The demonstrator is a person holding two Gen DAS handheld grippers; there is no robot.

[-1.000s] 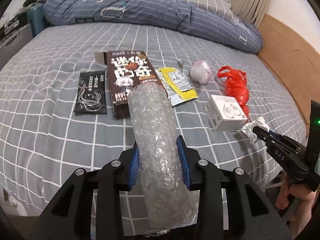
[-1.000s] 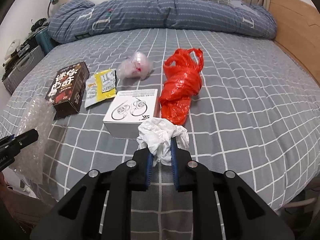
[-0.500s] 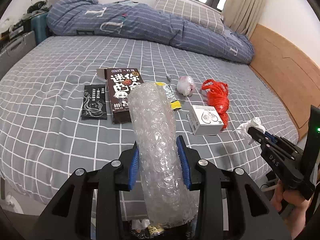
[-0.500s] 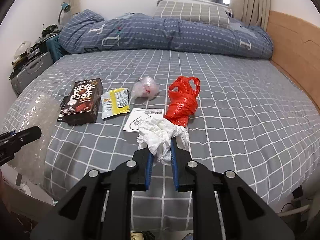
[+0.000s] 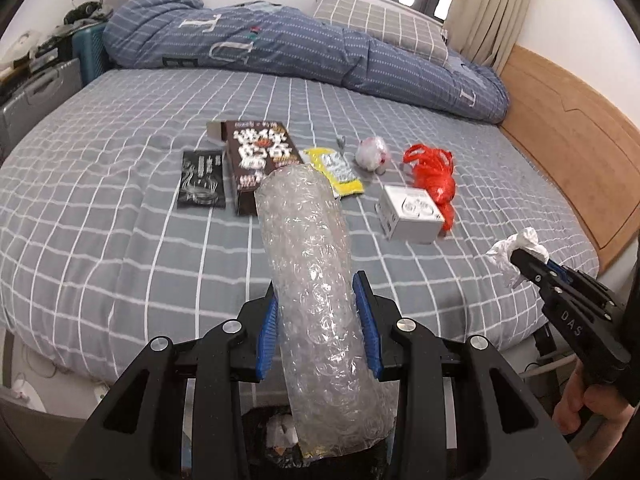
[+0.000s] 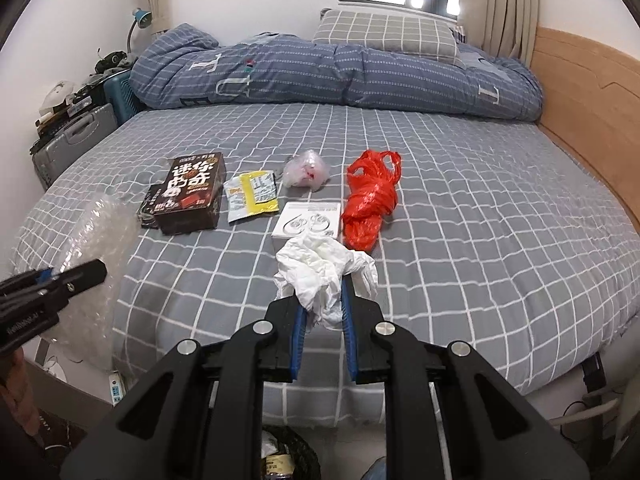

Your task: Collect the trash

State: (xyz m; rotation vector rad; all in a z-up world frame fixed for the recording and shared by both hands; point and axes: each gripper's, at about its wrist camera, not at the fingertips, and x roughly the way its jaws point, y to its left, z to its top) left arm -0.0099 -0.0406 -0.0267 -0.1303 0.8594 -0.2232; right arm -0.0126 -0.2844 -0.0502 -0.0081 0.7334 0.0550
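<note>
My left gripper is shut on a roll of clear bubble wrap, held off the bed's near edge above a dark trash bin. My right gripper is shut on a crumpled white tissue, also off the bed's edge; a bin shows below it. The right gripper with the tissue shows at the right of the left wrist view. On the grey checked bed lie a brown box, a yellow packet, a white box, a red plastic bag and a clear crumpled bag.
A black sachet lies left of the brown box. A blue duvet and pillow fill the far side. A wooden headboard runs along the right. A grey suitcase and clutter stand at the left.
Both grippers have drawn back and up from the bed with their loads still held. The bin has come into view beneath them.
</note>
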